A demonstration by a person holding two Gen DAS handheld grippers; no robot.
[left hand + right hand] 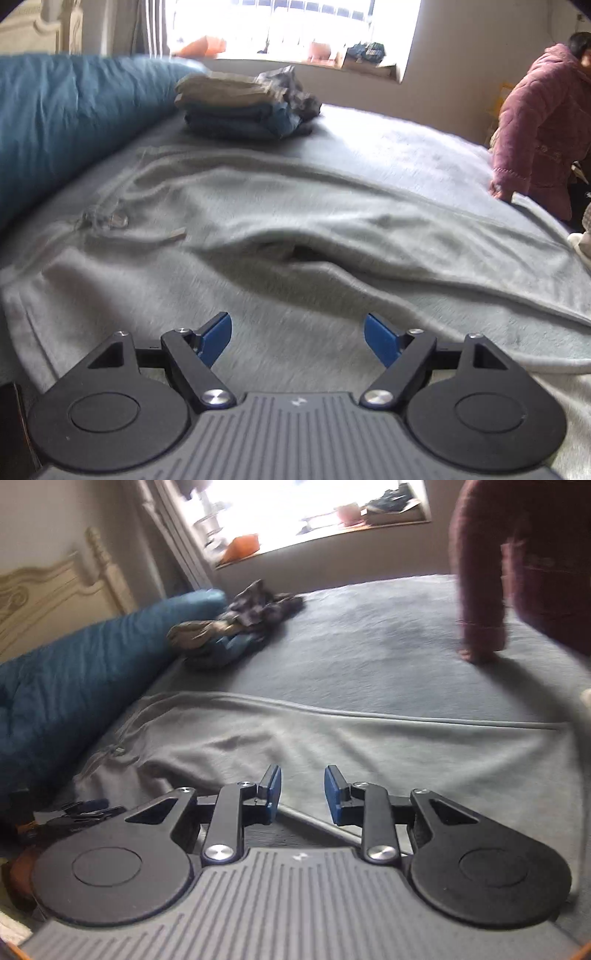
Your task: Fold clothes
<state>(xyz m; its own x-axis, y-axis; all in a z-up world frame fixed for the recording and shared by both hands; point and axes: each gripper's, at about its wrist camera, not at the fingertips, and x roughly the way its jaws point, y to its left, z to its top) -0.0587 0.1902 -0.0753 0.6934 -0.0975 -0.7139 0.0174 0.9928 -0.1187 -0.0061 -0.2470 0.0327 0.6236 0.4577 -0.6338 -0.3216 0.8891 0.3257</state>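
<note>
From your left wrist camera, the left gripper [297, 334] hung above the grey sweatpants [295, 229], its blue pads [218, 338] spread wide and nothing between them — released, not touching the cloth. The sweatpants lay spread flat across the grey bed cover [406, 147], drawstring [110, 218] and waistband toward the left, with a dark fold gaping near the middle. Beyond them sat a stack of folded clothes [240, 107], tan on top of blue, next to the blue duvet [74, 110] bunched along the left. At the far right a person in a pink quilted jacket [543, 122] leaned over the bed, a hand [496, 190] at the edge of the cover.

From your right wrist camera, the right gripper [303, 794] had its pads parted by a narrow gap — loose, gripping nothing. It hovered over the near edge of the sweatpants [369, 753], whose long seam ran across the view. The stack of folded clothes [229, 635] lay further back beside the duvet [74, 672], below the cream headboard [55, 590]. The person's sleeve [480, 590] came down at the right, fingertips on the bed cover [369, 635].
</note>
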